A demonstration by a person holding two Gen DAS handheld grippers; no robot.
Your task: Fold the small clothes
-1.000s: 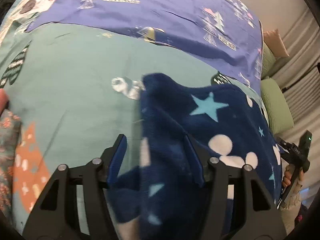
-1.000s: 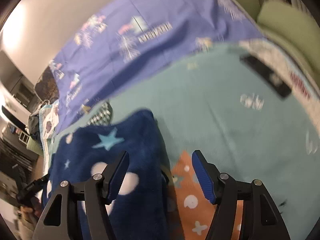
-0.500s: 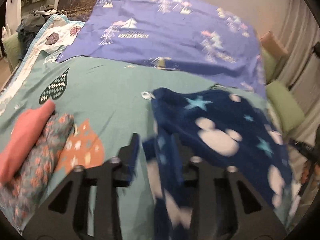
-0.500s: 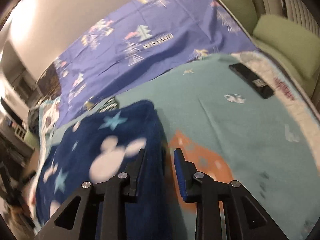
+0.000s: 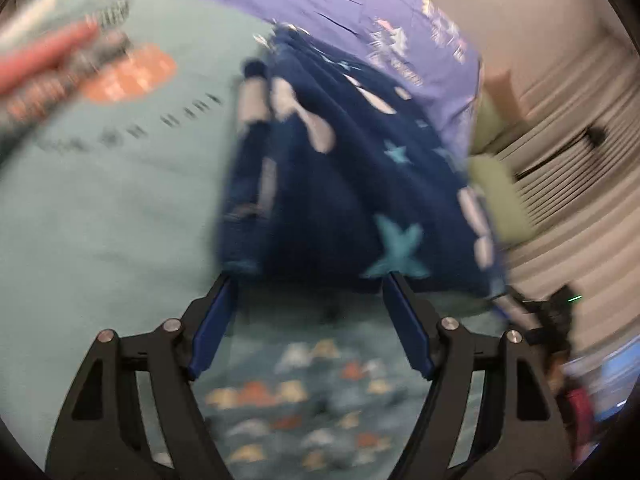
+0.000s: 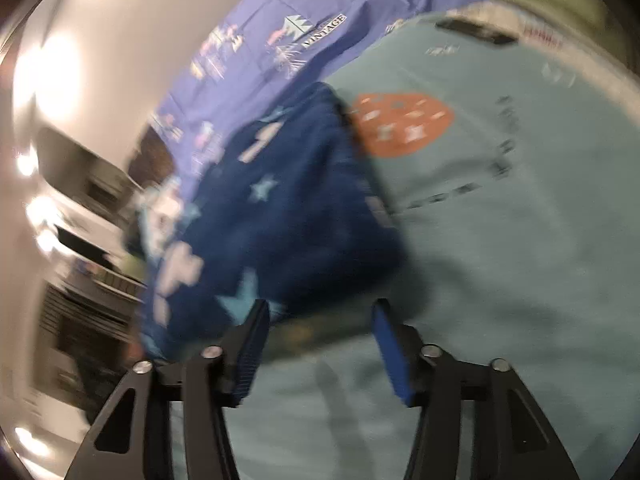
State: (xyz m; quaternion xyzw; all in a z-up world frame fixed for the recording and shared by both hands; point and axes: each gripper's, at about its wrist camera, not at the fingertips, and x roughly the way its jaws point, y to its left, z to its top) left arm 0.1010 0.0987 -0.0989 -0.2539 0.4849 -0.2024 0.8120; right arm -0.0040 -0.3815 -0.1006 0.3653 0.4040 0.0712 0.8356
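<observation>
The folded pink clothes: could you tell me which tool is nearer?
Left. The folded pink clothes lie left of the left tool; the right tool is across the navy garment. Both tools' jaws are opening, empty.

Navy star-print fleece garment (image 5: 344,184) lies rumpled, folded over, on teal bedspread (image 5: 100,208).

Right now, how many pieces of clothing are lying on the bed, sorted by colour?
Navy with stars: 1, the fleece garment
Pink: 1, the folded piece
Floral grey: 1, the folded piece beside the pink one
Total: 3
</observation>
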